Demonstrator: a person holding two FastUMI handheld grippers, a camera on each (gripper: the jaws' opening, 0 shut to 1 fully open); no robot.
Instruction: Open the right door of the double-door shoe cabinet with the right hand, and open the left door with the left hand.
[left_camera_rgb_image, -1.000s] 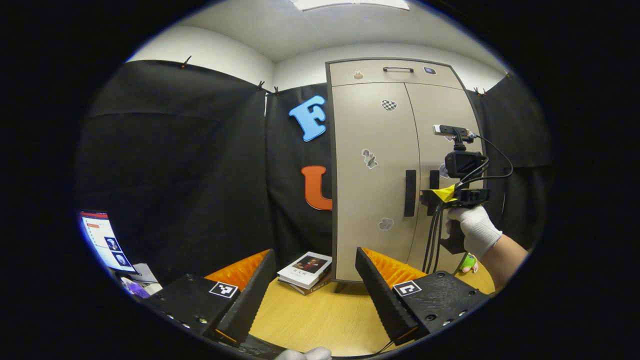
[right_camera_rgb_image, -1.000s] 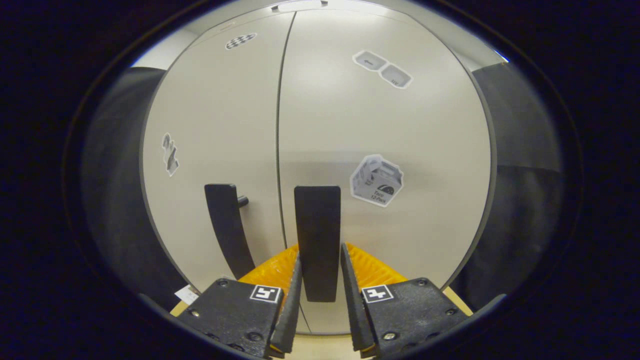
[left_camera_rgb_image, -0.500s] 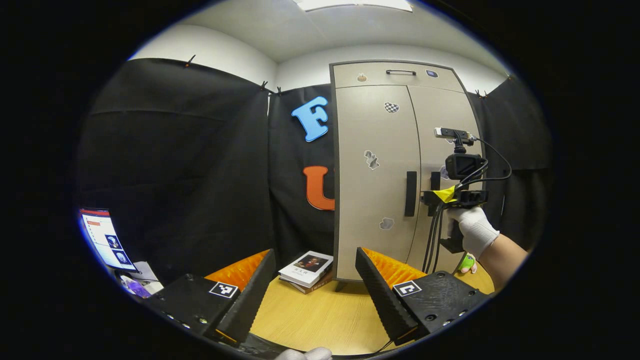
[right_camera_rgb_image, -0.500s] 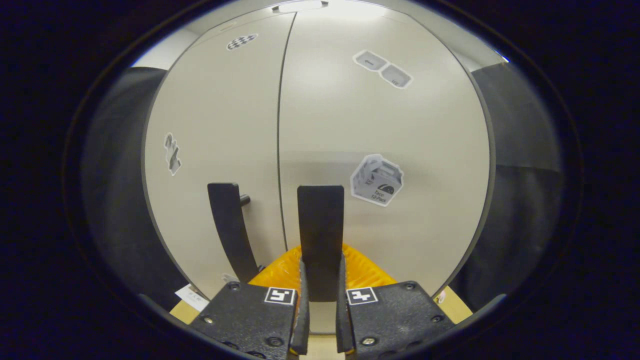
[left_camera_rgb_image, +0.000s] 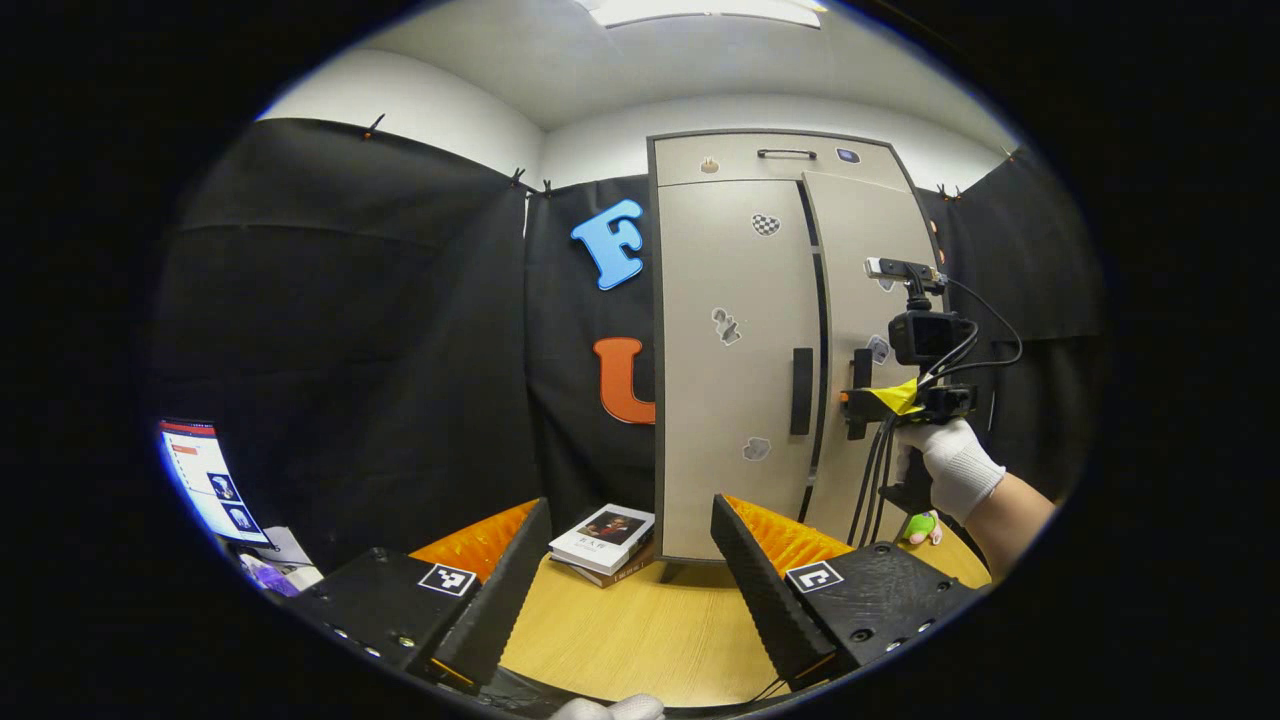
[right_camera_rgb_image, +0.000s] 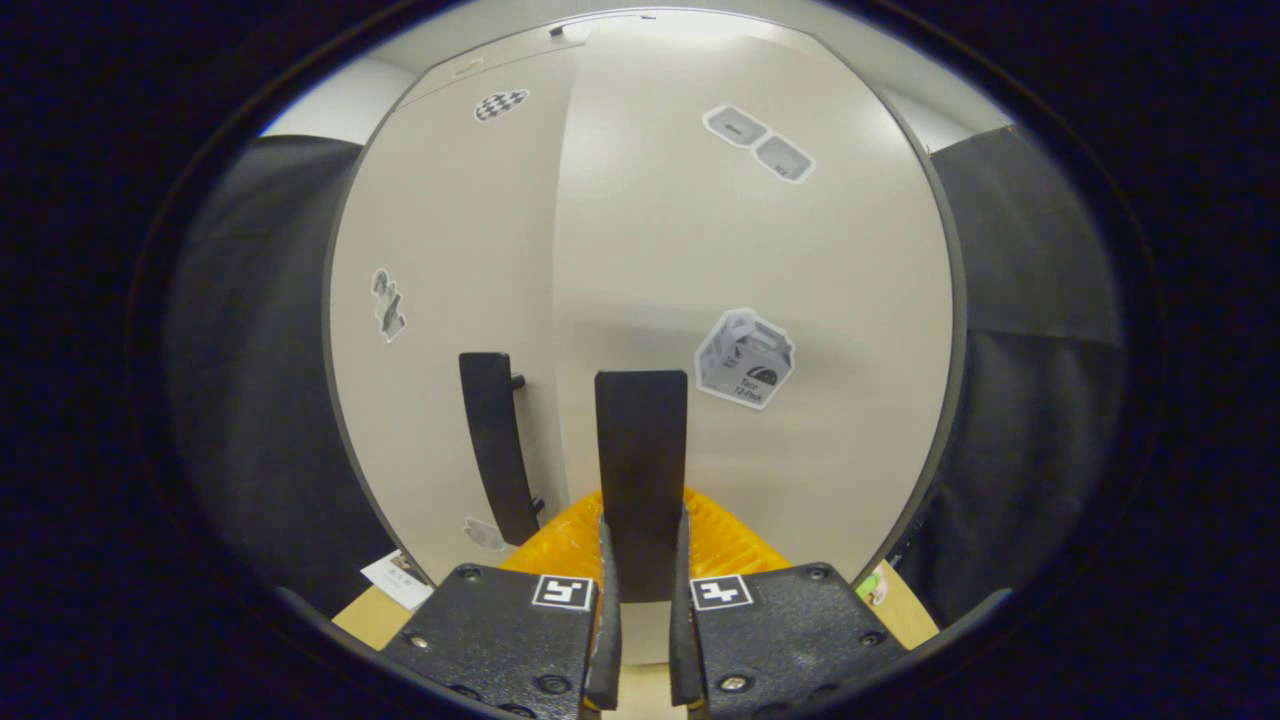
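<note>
Readable text: one item. Box-shaped sticker (right_camera_rgb_image: 745, 357) on the right door (right_camera_rgb_image: 750, 250) of the shoe cabinet, right of that door's handle (right_camera_rgb_image: 641, 470), reads "Taco 12-Pack". Other stickers, the book cover (left_camera_rgb_image: 603, 530) and the paper slip (right_camera_rgb_image: 397, 579): print too small to read.

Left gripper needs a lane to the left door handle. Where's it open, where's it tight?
Open: bare tabletop ahead of the left gripper, bordered by the books and the cabinet base. Tight: the left door handle sits beside the ajar right door, where the right gripper clamps its handle.
</note>
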